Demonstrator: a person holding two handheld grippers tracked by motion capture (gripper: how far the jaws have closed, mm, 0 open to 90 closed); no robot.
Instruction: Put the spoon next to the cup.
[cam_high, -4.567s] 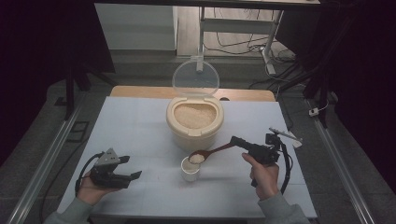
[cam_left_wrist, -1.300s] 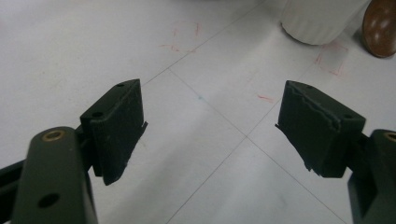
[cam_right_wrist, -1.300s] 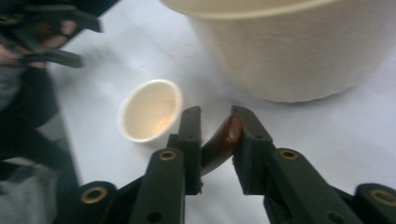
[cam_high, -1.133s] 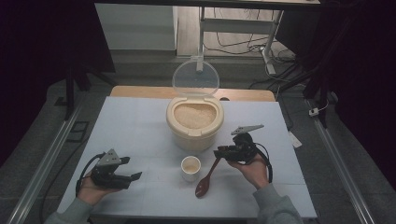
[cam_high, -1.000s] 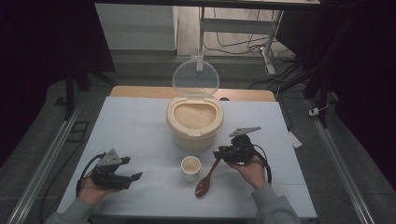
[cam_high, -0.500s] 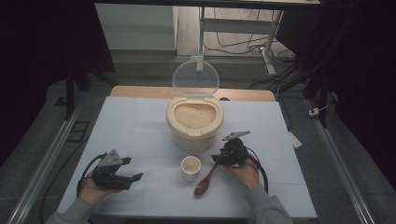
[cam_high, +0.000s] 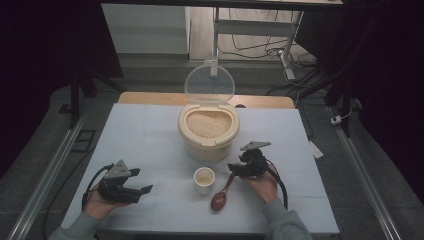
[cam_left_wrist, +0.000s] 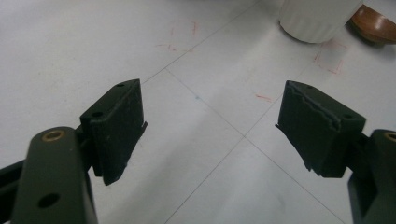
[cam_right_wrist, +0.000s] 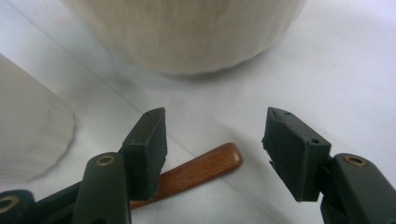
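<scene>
Work in hand: rice is being moved by spoon from the big container (cam_high: 208, 131) into the small cup (cam_high: 204, 180); the spoon (cam_high: 222, 193) is now laid down on the bench (cam_high: 140, 135).

Spoon: it lies flat on the bench just right of the cup, bowl toward the person, handle pointing up toward the right gripper (cam_high: 239, 168). In the right gripper view the end of the wooden handle (cam_right_wrist: 196, 170) is seen on the bench between and below the jaws, untouched by either.

Right gripper: its jaws are spread apart with nothing pinched; it is held just above the handle end, near the base of the container.

Left gripper (cam_high: 140, 191): it is held low over the bench at the left, well apart from the cup; in the left gripper view (cam_left_wrist: 212, 130) the jaws are spread wide over bare bench, with the cup base and spoon bowl seen at the far corner.

Cup: upright in front of the container, with pale rice seen inside; how full it is cannot be told.

Container: its clear lid (cam_high: 209, 84) stands open, and rice fills it near the rim.

Done, as judged: rice is in the cup and the spoon is released.

Left, as judged: perhaps the lid is to be closed.
</scene>
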